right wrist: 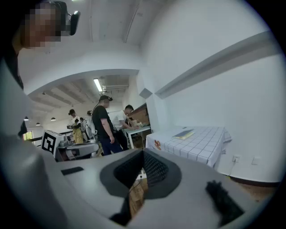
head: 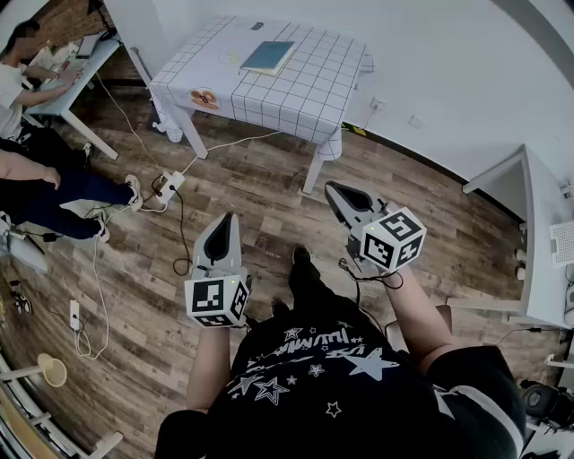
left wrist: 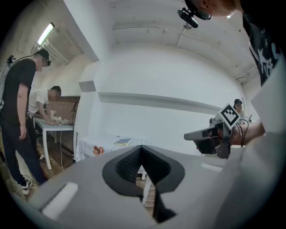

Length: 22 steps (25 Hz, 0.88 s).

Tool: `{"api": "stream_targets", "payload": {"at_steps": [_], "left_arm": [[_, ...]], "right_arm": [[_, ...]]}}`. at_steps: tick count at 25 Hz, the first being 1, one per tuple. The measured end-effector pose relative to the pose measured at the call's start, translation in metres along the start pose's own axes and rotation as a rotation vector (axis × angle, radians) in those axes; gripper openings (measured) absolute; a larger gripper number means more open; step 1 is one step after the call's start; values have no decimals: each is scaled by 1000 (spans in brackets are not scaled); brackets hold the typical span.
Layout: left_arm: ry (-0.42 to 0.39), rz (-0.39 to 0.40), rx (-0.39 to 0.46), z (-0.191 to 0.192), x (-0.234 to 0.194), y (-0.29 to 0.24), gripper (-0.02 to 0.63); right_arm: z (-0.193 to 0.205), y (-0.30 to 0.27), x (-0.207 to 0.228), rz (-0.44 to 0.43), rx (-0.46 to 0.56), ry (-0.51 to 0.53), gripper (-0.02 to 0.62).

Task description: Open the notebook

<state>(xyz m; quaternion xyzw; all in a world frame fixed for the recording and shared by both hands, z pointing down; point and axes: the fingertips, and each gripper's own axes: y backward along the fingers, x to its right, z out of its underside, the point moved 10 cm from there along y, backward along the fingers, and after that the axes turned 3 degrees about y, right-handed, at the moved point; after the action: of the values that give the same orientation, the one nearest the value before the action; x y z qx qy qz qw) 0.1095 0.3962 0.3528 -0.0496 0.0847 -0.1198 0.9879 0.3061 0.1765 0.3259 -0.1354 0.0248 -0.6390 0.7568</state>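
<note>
Notebook [head: 267, 56] lies shut on the table [head: 305, 94] at upper centre, well apart from us, so we hold left gripper [head: 228, 219] and right gripper [head: 331, 187] empty, jaws closed, probably for the approach.

Black star-print shirt [head: 314, 368], grey left tongs [head: 228, 218], right tongs [head: 332, 186] — marker cubes [head: 218, 300]

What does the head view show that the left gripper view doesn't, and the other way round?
Only the head view: the power strip and cables on the floor. Only the left gripper view: a ceiling light and the head camera. Both: the notebook lying on the checked table, and the right gripper.
</note>
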Motion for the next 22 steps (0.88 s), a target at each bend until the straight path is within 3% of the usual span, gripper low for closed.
{"api": "stream_targets", "payload": {"at_steps": [17,22], "left_arm": [[-62,13,39,-17,9,-1,11],[-93,31,48,-17,19,6,23]], "right_arm": [[4,8,-6,2,6,-25,15],[6,20,-9,39,39,-44,15]]}}
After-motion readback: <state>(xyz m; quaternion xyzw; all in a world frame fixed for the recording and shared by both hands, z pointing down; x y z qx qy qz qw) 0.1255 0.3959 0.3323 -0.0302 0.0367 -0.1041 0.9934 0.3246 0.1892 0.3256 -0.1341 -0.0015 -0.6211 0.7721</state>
